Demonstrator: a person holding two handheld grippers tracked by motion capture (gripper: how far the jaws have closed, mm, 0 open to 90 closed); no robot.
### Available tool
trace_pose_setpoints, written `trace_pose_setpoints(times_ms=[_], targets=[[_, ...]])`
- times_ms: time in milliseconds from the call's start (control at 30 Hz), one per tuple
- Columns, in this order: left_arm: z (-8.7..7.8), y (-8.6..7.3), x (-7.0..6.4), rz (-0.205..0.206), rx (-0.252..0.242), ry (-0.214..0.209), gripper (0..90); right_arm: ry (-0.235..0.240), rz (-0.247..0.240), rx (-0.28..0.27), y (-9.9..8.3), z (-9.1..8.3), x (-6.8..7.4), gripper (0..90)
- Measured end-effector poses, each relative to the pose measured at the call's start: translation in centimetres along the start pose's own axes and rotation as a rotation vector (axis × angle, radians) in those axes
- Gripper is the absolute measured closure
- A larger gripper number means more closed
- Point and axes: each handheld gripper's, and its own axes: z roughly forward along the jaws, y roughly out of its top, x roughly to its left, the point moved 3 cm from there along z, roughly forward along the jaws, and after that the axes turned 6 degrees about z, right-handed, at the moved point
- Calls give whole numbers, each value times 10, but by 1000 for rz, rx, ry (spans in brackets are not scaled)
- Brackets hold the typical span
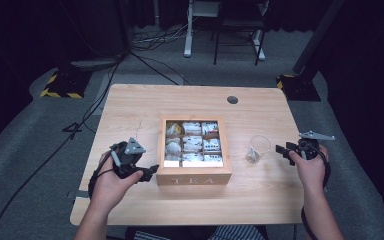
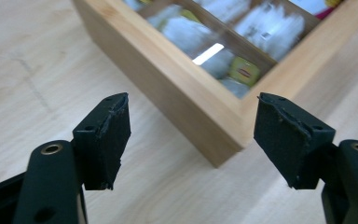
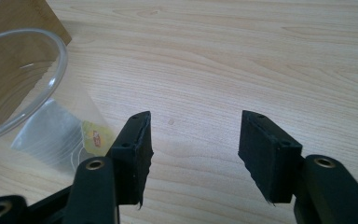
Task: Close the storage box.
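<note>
1. Hovering at the near left corner of the tea box [image 1: 194,176], with the left gripper [image 1: 152,172] spread wide and holding nothing; likely lined up to steady or grip that corner, judging from the left gripper view, where the box corner [image 2: 223,140] sits between the parted jaws without touching either.
2. Waiting near the table's right edge, the right gripper [image 1: 281,148] also wide open and empty, aimed toward the glass [image 1: 257,149].
3. Standing upright between box and right gripper, glass with a tea bag [image 3: 58,133] already lying in its bottom, yellow tag visible.
4. Filling the box's compartments, more tea bags [image 1: 192,143], box set mid-table.
5. Blocking nothing: bare table [image 1: 145,105] around both grippers; round cable hole [image 1: 232,99] near the far edge, well clear.
</note>
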Motion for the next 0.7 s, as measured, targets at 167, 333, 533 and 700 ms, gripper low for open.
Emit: trace_pose_setpoints(times_ms=[167, 333, 533, 700], targets=[[-9, -8, 26, -14, -55, 99, 252, 2, -19, 0, -3, 2, -2, 407], [-13, -20, 50, -82, -78, 148, 246, -5, -29, 4, -8, 4, -8, 374], [1, -36, 73, -156, -80, 176, 246, -5, -45, 10, -16, 9, -16, 355], [13, -49, 87, -193, -71, 193, 244, -7, -53, 22, -21, 13, -20, 346]])
